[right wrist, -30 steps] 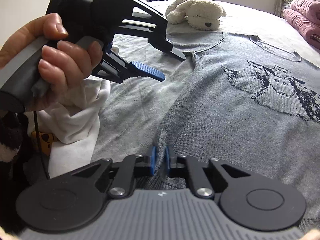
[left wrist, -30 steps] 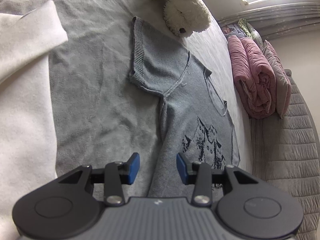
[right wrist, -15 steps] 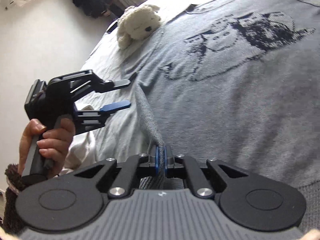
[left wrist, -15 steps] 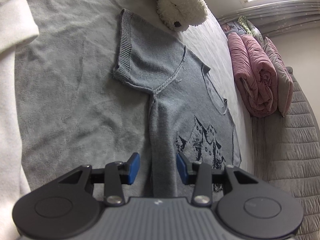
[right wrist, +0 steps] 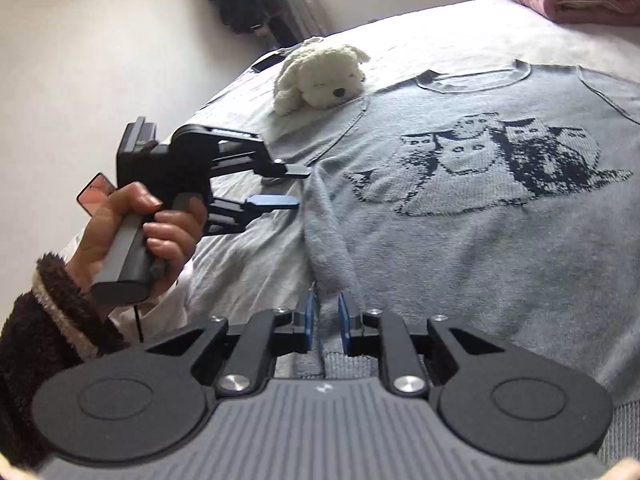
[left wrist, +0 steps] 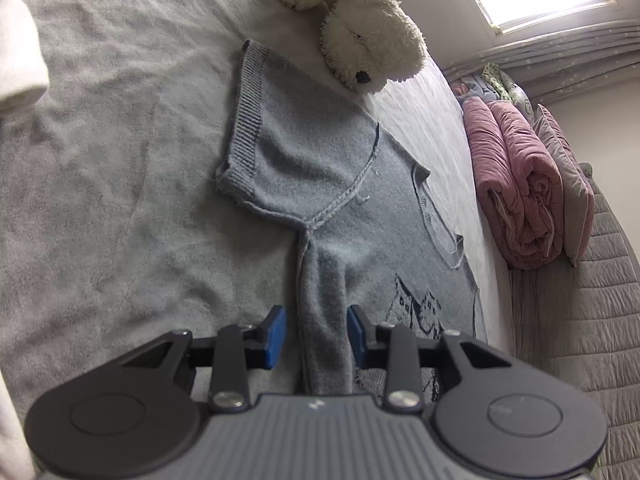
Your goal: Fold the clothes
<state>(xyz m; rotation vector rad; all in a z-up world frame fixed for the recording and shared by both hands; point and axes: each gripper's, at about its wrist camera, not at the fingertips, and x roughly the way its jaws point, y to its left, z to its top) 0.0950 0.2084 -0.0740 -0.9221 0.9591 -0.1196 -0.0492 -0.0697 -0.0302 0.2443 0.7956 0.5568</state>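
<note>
A grey knit sweater (right wrist: 480, 240) with a dark cat print lies flat on the bed; it also shows in the left wrist view (left wrist: 320, 184), its short sleeve spread to the left. My left gripper (left wrist: 316, 336) is open, its blue pads astride the raised side seam of the sweater; it also shows in the right wrist view (right wrist: 288, 186). My right gripper (right wrist: 327, 326) is partly open at the sweater's lower side edge, and a thin fold of cloth runs between its pads.
A white plush dog (left wrist: 360, 36) lies beside the sleeve and shoulder; it also shows in the right wrist view (right wrist: 320, 76). Rolled pink blankets (left wrist: 516, 184) lie at the far side of the bed. White cloth (left wrist: 20, 64) lies at the left. A grey blanket (left wrist: 100, 160) covers the bed.
My right gripper was shut on the sweater's edge and has opened a little. My left gripper has moved forward along the side seam, which now lies between its pads.
</note>
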